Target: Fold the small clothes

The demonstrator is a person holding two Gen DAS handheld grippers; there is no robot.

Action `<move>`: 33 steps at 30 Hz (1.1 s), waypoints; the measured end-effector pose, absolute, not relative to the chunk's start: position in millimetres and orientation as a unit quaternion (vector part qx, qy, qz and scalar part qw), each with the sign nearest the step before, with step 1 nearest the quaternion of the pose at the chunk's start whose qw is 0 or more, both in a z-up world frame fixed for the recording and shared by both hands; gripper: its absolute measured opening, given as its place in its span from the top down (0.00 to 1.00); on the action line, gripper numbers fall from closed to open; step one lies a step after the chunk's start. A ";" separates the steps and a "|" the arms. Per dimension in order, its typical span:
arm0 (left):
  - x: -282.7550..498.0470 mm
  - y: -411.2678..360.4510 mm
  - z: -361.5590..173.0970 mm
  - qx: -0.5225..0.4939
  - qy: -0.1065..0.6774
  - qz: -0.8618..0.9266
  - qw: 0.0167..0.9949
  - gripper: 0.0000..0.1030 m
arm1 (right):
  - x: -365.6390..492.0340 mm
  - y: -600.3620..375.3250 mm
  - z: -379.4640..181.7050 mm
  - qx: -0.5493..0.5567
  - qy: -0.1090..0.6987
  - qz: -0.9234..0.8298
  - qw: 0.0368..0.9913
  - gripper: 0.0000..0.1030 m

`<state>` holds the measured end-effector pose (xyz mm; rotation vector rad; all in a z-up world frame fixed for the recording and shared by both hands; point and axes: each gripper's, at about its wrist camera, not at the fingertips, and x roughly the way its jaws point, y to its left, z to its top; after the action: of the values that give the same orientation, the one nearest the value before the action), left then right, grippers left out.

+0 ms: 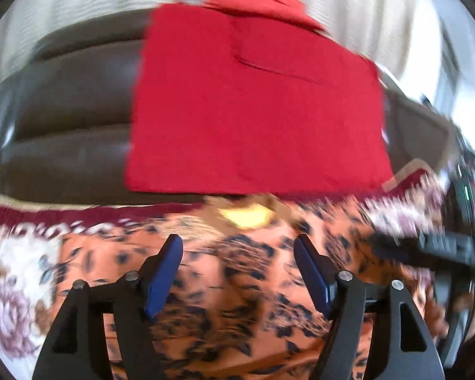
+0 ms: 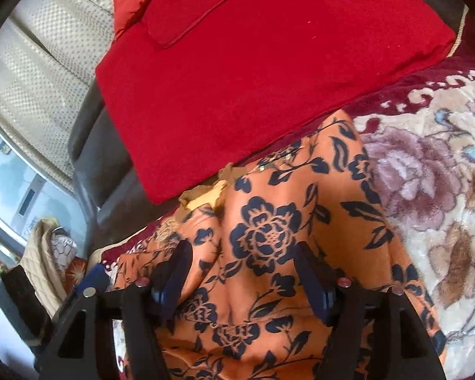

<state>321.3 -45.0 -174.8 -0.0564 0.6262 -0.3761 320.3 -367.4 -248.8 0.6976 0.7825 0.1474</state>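
Note:
An orange garment with a dark blue flower print (image 2: 269,231) lies spread on a floral blanket, its yellowish neck part (image 2: 205,194) towards the red cushion. My right gripper (image 2: 242,250) stands open just over it, and the cloth bulges up between the fingers without the pads pressing on it. The left wrist view is blurred. It shows the same garment (image 1: 237,285) under my left gripper (image 1: 237,243), which is open with nothing between its blue pads (image 1: 163,278).
A folded red cushion (image 2: 253,79) leans against a dark brown padded backrest (image 1: 72,95) just behind the garment. The cream and maroon floral blanket (image 2: 427,174) covers the surface. Cream curtains (image 2: 41,63) hang behind. A blurred black device (image 1: 437,247) shows at the right.

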 end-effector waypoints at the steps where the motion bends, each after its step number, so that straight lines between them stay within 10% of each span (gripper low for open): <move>1: 326.9 -29.8 -175.5 -0.045 0.309 -0.159 0.936 0.29 | 320.3 -363.3 -248.3 0.331 0.375 0.077 0.862 0.32; 20: 356.8 102.8 -232.2 -0.114 0.402 0.089 0.904 0.29 | 403.4 -175.1 -282.7 0.046 0.492 0.008 0.869 0.25; 26: 358.2 96.0 -227.9 -0.101 0.396 0.067 0.910 0.29 | 401.4 -213.7 -285.8 0.098 0.492 -0.008 0.865 0.82; 33: 354.4 83.3 -225.7 -0.098 0.392 0.050 0.914 0.29 | 348.1 -309.1 -275.5 0.201 0.470 -0.022 0.859 0.87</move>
<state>354.4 83.3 -225.7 -0.2014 0.8069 0.1024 348.1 -309.1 -275.5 0.4230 0.9873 -0.0471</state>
